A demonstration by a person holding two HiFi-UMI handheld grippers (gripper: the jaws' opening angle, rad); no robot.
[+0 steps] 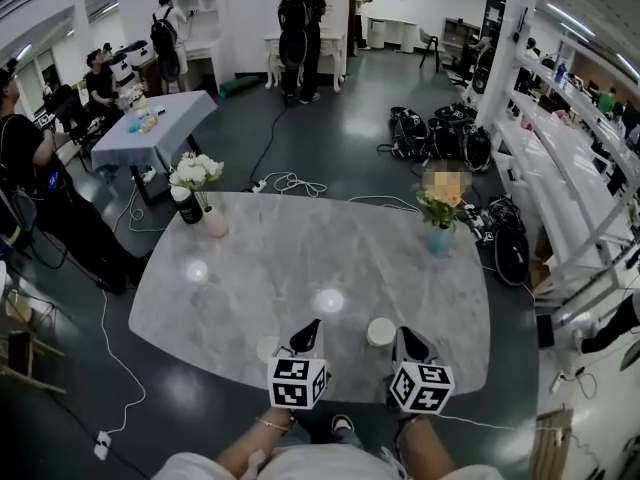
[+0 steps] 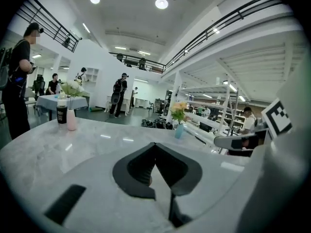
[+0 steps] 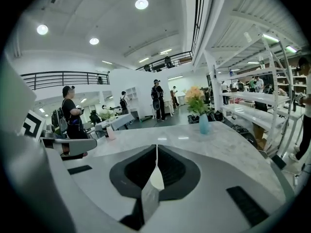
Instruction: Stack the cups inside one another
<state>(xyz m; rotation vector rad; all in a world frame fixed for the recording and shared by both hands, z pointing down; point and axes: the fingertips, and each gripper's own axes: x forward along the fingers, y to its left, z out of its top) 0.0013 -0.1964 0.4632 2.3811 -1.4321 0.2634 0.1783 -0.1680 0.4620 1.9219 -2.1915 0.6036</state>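
White cup [image 1: 379, 332] upright on marble table [image 1: 250, 258] — left gripper [image 2: 155, 144], right gripper [image 3: 156, 146] closed, empty

Open tabletop [image 1: 300, 268] between pink vase [image 1: 214, 221], far left, and blue vase [image 1: 438, 238], far right; 2 cups [image 1: 381, 332] nearside.

2 cups [image 1: 380, 332] [image 1: 265, 349], 2 flower vases [image 1: 214, 221] [image 1: 438, 239], 1 blk bottle [image 1: 187, 209].

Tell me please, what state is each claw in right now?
Left claw: closed, nothing visibly held.
Right claw: closed, nothing clearly held.
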